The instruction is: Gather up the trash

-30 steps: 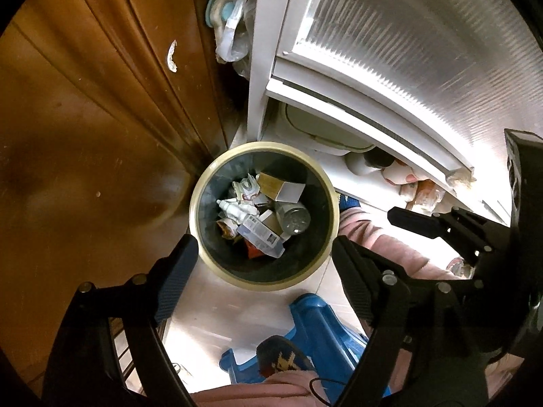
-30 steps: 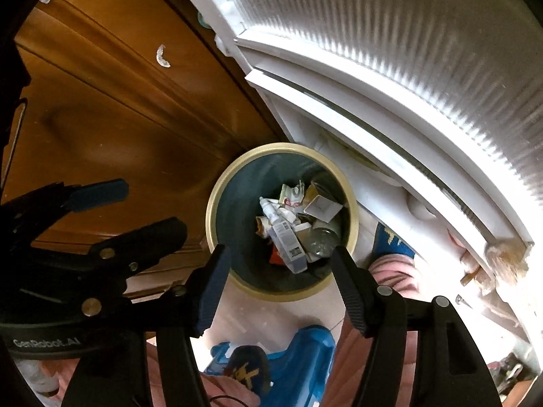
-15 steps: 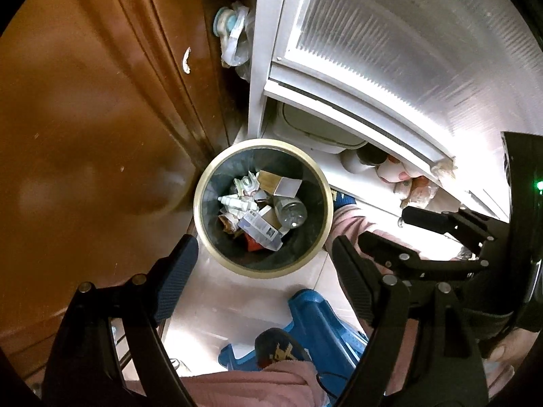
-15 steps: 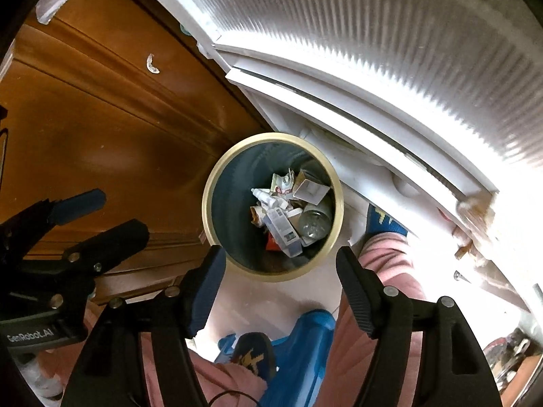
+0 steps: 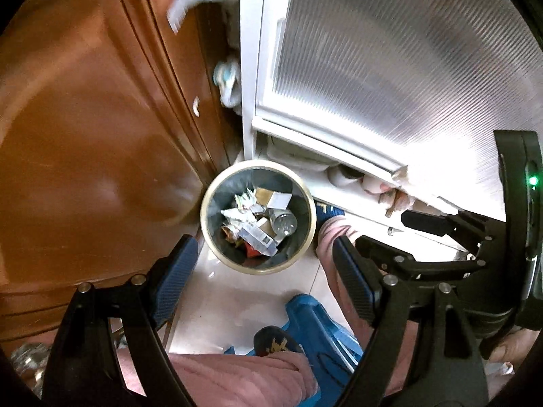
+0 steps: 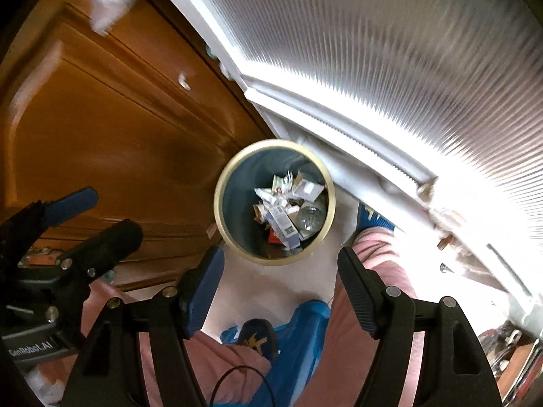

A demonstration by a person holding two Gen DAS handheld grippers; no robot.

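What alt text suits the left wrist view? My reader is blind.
A round bin holding boxes and wrappers stands on a pale floor between a brown wooden door and a white ribbed panel. Open, empty left tongs frame it from above.

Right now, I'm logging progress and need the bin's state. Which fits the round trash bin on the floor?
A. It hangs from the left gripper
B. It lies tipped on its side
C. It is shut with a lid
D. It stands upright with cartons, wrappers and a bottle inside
D: the trash bin stands upright and open on the floor, with a printed carton and a clear bottle among the litter inside; both grippers are open above it.
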